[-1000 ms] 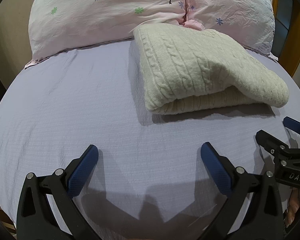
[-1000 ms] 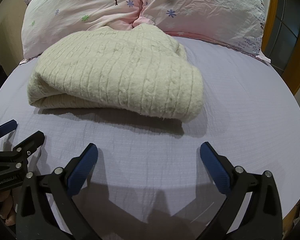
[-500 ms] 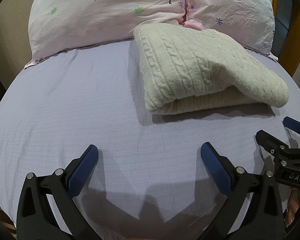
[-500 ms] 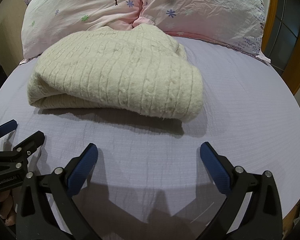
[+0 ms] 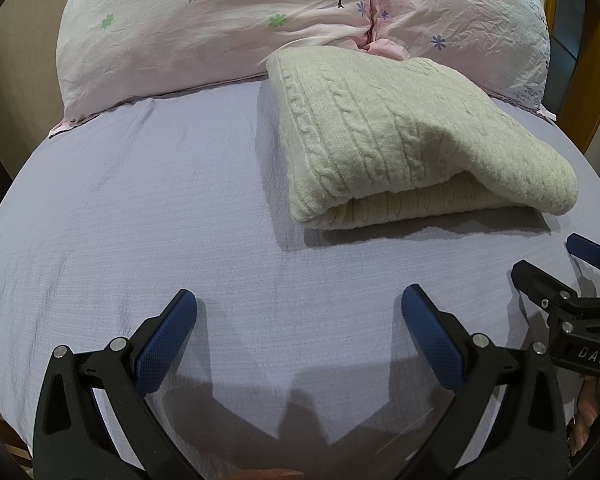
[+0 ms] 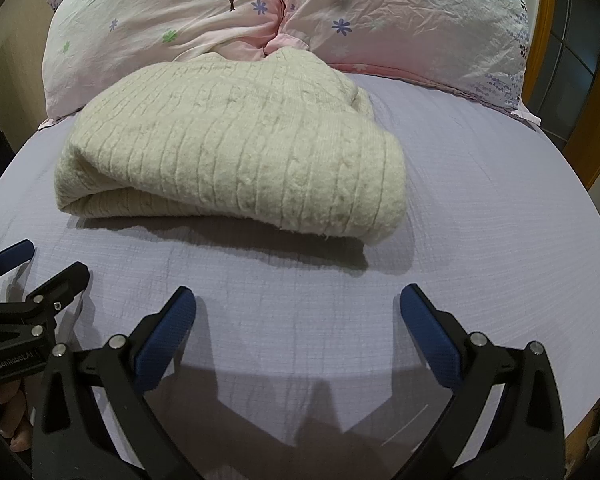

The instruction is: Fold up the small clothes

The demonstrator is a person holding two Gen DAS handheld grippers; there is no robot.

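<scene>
Lying folded on the bed (image 5: 148, 208), the cream cable-knit sweater (image 5: 400, 136) sits toward the head edge, its far end touching the seam where the two pillows meet. It is doubled over on itself — a thick upper layer draped over a thinner lower one, the open fold facing the near edge of the bed. In the right wrist view the same sweater (image 6: 236, 156) shows its rounded folded side on the right and the layered opening on the left.

Behind it, the two pink floral pillows (image 5: 204, 28) lean along the head edge; one carries a printed tree, both have small purple and green flowers. A lavender sheet covers the bed, with light creases around the sweater and a dark shadow under its near side.

The left hand-held gripper (image 5: 299, 312) hovers over bare sheet near the foot edge, well apart from the sweater, its blue-padded jaws spread wide and holding nothing. The right hand-held gripper (image 6: 298, 310) is level with it, just beside it — its jaws likewise spread wide with only sheet between them. Each appears at the edge of the other's view, and a wooden frame (image 6: 548, 40) rises past the right edge of the bed.
</scene>
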